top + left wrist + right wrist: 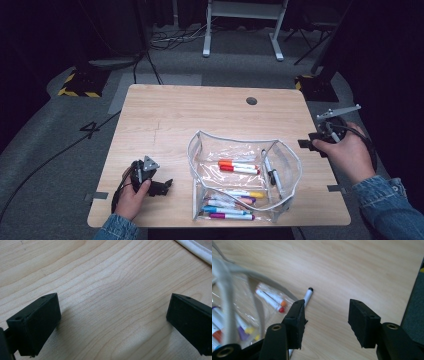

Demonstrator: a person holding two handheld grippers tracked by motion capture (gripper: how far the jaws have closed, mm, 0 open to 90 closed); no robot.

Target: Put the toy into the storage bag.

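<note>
At the near edge of the wooden desk (165,115), the left tongs (162,187) rest low in the person's left hand (131,197), jaws spread wide with only bare wood grain between them, as the left gripper view shows. Just to their right stands a clear plastic pouch (245,175) with a white zip rim, its mouth open upward. Inside it lie coloured markers (227,205) near the front, an orange marker (239,163) and a red marker (240,170) side by side farther back, and a black-capped marker (269,167) along the right wall. Farther off, at the desk's right edge, the right hand (347,152) carries the right tongs (304,144) beside the pouch; their jaws stand wide apart and hold nothing. In the right gripper view the black-capped marker appears just past the left jaw, behind the pouch's clear wall.
</note>
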